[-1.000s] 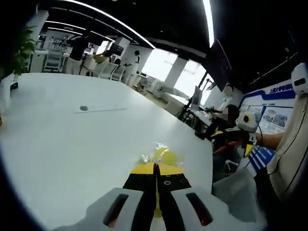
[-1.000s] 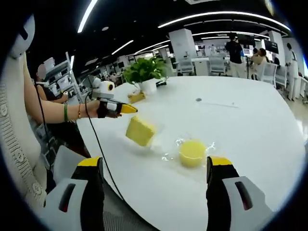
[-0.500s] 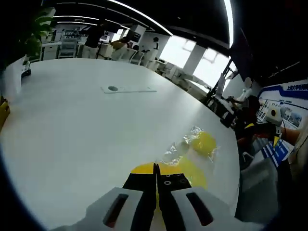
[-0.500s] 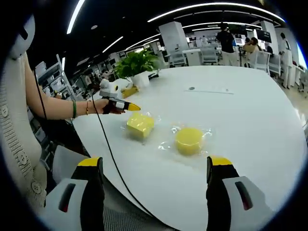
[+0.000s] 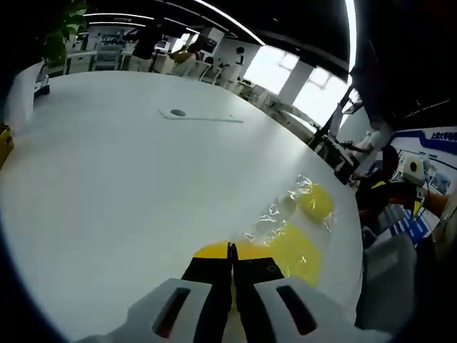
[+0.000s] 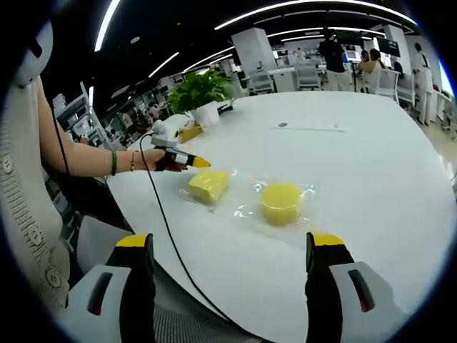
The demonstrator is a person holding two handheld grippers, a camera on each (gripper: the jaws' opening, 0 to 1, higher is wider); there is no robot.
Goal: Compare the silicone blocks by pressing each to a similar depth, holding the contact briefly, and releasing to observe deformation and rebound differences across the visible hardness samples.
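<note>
A white table (image 6: 371, 179) carries two yellow silicone samples in clear wrap near its edge. In the right gripper view, the square block (image 6: 208, 186) lies left of the round block (image 6: 280, 202), close together but apart. A potted plant (image 6: 201, 91) stands farther back on the table. The right gripper (image 6: 228, 286) hangs off the table edge with its jaws spread wide, holding nothing. The left gripper (image 6: 191, 162), held in the person's hand (image 6: 161, 158), has its yellow tips pressed together at the square block's near corner; whether they touch it cannot be told
</note>
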